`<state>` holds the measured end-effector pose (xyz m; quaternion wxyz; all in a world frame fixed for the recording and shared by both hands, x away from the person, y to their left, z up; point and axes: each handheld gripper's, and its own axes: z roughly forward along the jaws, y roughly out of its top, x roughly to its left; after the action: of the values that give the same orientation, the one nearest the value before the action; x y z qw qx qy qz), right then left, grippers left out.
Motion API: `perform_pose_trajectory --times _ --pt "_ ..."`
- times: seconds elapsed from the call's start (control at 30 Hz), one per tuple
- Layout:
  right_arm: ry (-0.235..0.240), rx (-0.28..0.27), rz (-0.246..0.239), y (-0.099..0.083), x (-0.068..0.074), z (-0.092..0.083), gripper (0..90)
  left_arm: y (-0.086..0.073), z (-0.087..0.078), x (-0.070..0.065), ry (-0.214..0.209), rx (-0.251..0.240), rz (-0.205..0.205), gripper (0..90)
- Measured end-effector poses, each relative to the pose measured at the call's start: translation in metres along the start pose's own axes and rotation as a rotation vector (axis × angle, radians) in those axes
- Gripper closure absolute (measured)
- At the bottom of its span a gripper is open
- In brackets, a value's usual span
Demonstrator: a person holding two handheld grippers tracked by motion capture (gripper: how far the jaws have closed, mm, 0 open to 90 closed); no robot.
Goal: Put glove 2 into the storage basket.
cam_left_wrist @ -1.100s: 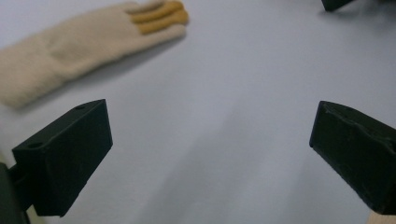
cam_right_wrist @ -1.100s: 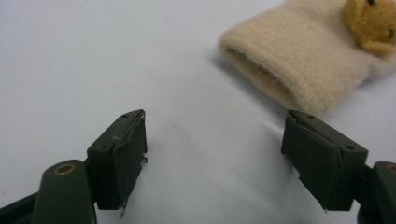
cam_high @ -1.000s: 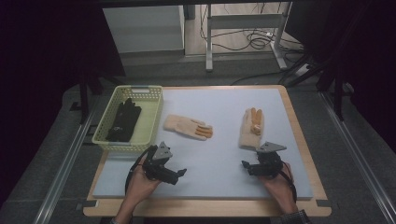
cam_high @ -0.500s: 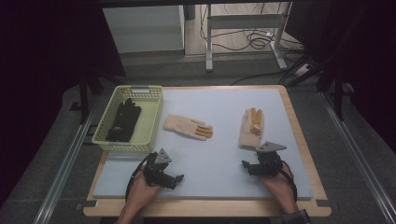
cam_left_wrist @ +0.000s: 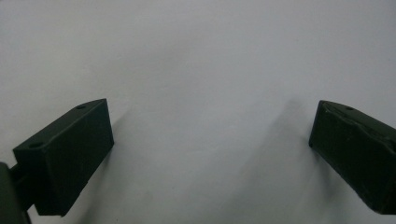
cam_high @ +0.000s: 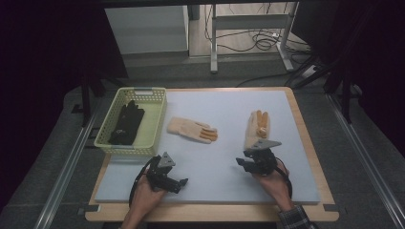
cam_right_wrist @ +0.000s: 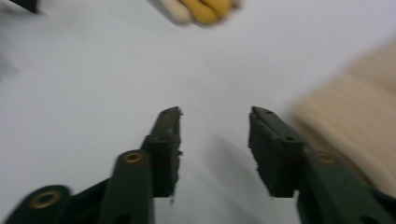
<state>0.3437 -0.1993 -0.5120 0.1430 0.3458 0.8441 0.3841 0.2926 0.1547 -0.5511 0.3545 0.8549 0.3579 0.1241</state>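
**Two grippers low over the bench, two tan gloves lying loose**

Two tan gloves with orange fingertips lie on the pale blue mat (cam_high: pixel 210 76) that covers the bench — one near the middle (cam_high: pixel 192 130), fingers pointing right, and one toward the right side (cam_high: pixel 257 128), fingers pointing away from the person. They lie well apart from each other.

The right gripper (cam_high: pixel 244 163) sits just in front of the right-hand glove's cuff, held in the person's right hand (cam_high: pixel 271 182). Its jaws have just been closing and now stand at a middling gap with nothing between them; only bare mat shows through in the right gripper view (cam_right_wrist: pixel 215 140). In that view the nearer glove is a blurred tan shape at the right edge (cam_right_wrist: pixel 355 126), close beside the right jaw but not touching it as far as the blur allows, and the other glove's orange fingertips show at the top (cam_right_wrist: pixel 205 9).

The left gripper (cam_high: pixel 179 183) is held low near the front left of the mat by the left hand (cam_high: pixel 145 198). Its jaws stand wide apart in the left gripper view (cam_left_wrist: pixel 210 149), over plain mat, holding nothing.

A pale green basket (cam_high: pixel 155 117) stands at the mat's left edge — a black glove (cam_high: pixel 126 123) lies inside it.
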Motion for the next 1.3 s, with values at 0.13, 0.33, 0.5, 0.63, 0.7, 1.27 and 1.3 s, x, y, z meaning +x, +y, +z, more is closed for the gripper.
perform_pose_trajectory --times 0.13,0.33,0.5,0.63,0.7,1.27,1.3 --pt "0.052 0.001 -0.041 0.028 0.009 0.022 69.8 0.000 0.000 0.000 0.000 0.000 0.000 0.0" --pt "0.141 -0.008 -0.060 0.074 0.023 0.063 78.0 0.000 0.000 0.000 0.001 0.001 0.002 0.0" --pt "0.164 0.000 -0.079 0.101 0.037 0.097 75.0 0.000 0.000 0.000 0.001 0.000 0.001 0.0" --pt "0.186 0.007 -0.057 0.115 0.042 0.123 65.9 0.000 0.000 0.000 0.000 -0.001 0.000 0.0" --pt "0.154 0.010 -0.062 0.120 0.045 0.138 59.6 0.000 0.000 0.000 0.001 0.000 0.001 0.0" --pt "0.042 0.062 -0.208 0.118 0.045 0.118 87.0 0.000 0.000 0.000 0.000 -0.001 0.001 0.0" --pt "0.031 0.064 -0.218 0.115 0.042 0.110 86.3 0.000 0.000 0.000 0.001 0.000 0.000 0.0"
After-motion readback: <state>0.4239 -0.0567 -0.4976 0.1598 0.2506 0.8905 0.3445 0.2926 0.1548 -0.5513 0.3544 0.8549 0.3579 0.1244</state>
